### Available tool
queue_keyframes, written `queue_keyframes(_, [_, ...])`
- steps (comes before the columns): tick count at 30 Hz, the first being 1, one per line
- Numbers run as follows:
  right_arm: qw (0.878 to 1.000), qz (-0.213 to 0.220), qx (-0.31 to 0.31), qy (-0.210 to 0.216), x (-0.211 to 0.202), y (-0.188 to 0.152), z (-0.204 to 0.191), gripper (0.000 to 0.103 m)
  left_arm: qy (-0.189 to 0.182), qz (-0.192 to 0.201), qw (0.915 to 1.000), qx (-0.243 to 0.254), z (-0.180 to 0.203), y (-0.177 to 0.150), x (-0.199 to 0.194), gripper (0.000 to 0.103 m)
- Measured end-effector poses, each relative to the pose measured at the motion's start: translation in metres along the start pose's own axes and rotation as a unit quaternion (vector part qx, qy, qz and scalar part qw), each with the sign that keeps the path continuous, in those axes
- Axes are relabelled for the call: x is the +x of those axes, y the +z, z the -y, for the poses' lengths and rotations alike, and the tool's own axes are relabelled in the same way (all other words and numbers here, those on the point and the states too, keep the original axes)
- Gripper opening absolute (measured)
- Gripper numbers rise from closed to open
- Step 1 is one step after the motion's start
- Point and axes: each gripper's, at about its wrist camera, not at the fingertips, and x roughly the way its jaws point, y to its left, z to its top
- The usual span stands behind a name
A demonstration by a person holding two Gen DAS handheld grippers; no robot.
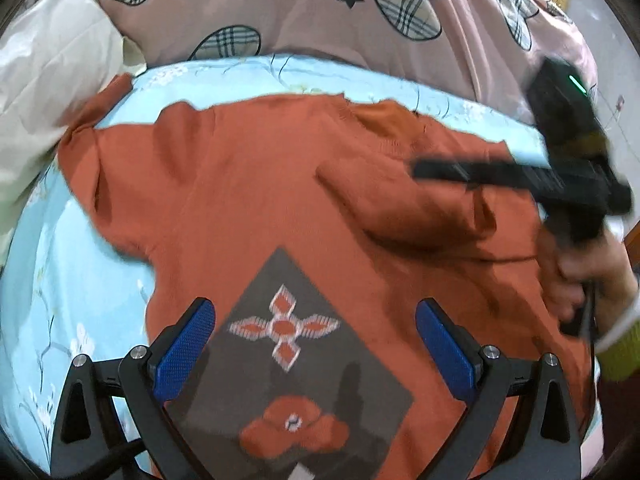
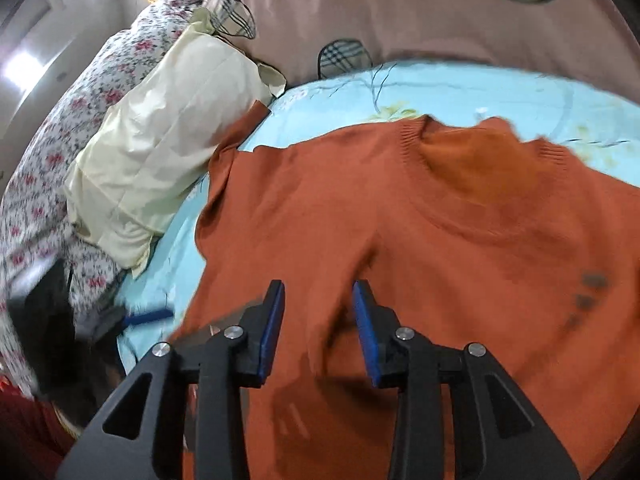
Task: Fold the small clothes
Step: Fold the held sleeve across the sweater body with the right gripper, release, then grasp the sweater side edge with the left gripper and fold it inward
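1. Sweater (image 1: 320, 200), rust orange, is lying spread flat on the bed's light blue sheet (image 1: 60, 280), directly under and ahead of both tools.
2. Left tool (image 1: 316, 344) is hovering with its blue pads set wide apart and nothing between them; the sweater's brown diamond patch (image 1: 296, 360) with a cross-shaped flower is showing in the gap just below it.
3. Right tool (image 2: 319, 328) is hanging over plain orange knit with its pads at a narrow gap; they are not pinching any cloth that can be seen.
4. Ahead of the right tool, the sweater's ribbed neck opening (image 2: 472, 148) is lying toward the far side of the bed.
5. Seen from the left tool, the right tool (image 1: 424, 170) is reaching in from the right, blurred, over a fold of the sweater, with the person's right hand (image 1: 576, 276) gripping its handle.
6. To the far left of both tools, a cream pillow (image 2: 160, 152) is resting against the sweater's sleeve end.
7. Beyond the sweater, a pink quilt (image 1: 300, 12) with plaid patches and a black star is bunching along the far edge.
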Motion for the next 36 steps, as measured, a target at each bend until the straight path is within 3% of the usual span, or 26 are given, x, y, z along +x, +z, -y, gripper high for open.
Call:
queue_keyframes(3, [0.999, -0.027, -0.002, -0.031, 0.029, 0.012, 0.002, 0.034, 0.009, -0.010, 0.9999, -0.005, -0.010, -0.016, -0.004, 0.101])
queue_keyframes(4, [0.998, -0.042, -0.001, -0.044, 0.037, 0.014, 0.003, 0.012, 0.009, -0.016, 0.9998, -0.010, -0.015, -0.022, -0.005, 0.101])
queue_keyframes(5, [0.998, -0.046, -0.004, -0.042, 0.040, 0.014, 0.001, 0.005, 0.010, -0.018, 0.9997, -0.013, -0.018, -0.026, -0.006, 0.101])
queue_keyframes(11, [0.998, -0.017, -0.049, 0.025, 0.011, 0.008, -0.028, 0.005, 0.008, -0.025, 0.9987, -0.043, -0.041, -0.047, -0.012, 0.101])
queue_keyframes(14, [0.989, -0.023, -0.084, 0.117, -0.005, 0.003, -0.052, 0.005, 0.000, -0.028, 0.9982, -0.052, -0.044, -0.051, -0.012, 0.101])
queue_keyframes(16, [0.971, -0.016, -0.117, 0.207, -0.021, -0.001, -0.074, 0.005, -0.003, -0.023, 0.9985, -0.051, -0.043, -0.053, -0.016, 0.101])
queue_keyframes(17, [0.966, -0.015, -0.127, 0.225, -0.025, 0.001, -0.083, 0.005, -0.006, -0.018, 0.9986, -0.050, -0.043, -0.053, -0.019, 0.101])
queue_keyframes(19, [0.971, -0.022, -0.148, 0.185, -0.019, 0.004, -0.093, 0.005, -0.014, -0.013, 0.9987, -0.048, -0.043, -0.053, -0.022, 0.101])
queue_keyframes(23, [0.989, -0.037, -0.138, 0.038, 0.026, 0.015, -0.083, 0.008, -0.016, -0.007, 0.9990, -0.041, -0.039, -0.046, -0.023, 0.101])
queue_keyframes(26, [0.995, -0.027, -0.084, -0.038, 0.036, 0.016, -0.056, 0.029, -0.014, -0.004, 0.9994, -0.031, -0.039, -0.034, -0.018, 0.101])
queue_keyframes(29, [0.999, 0.020, -0.017, -0.045, 0.010, 0.010, -0.025, 0.043, -0.009, 0.005, 0.9999, -0.005, -0.038, -0.013, -0.008, 0.101])
queue_keyframes(33, [0.996, 0.068, 0.018, -0.063, -0.045, -0.013, -0.004, 0.044, -0.022, 0.018, 0.9984, 0.048, -0.035, 0.030, 0.022, 0.101])
queue_keyframes(36, [0.993, 0.092, 0.052, -0.059, -0.083, -0.041, 0.003, 0.047, -0.059, -0.001, 0.9947, 0.085, -0.037, 0.066, 0.063, 0.101])
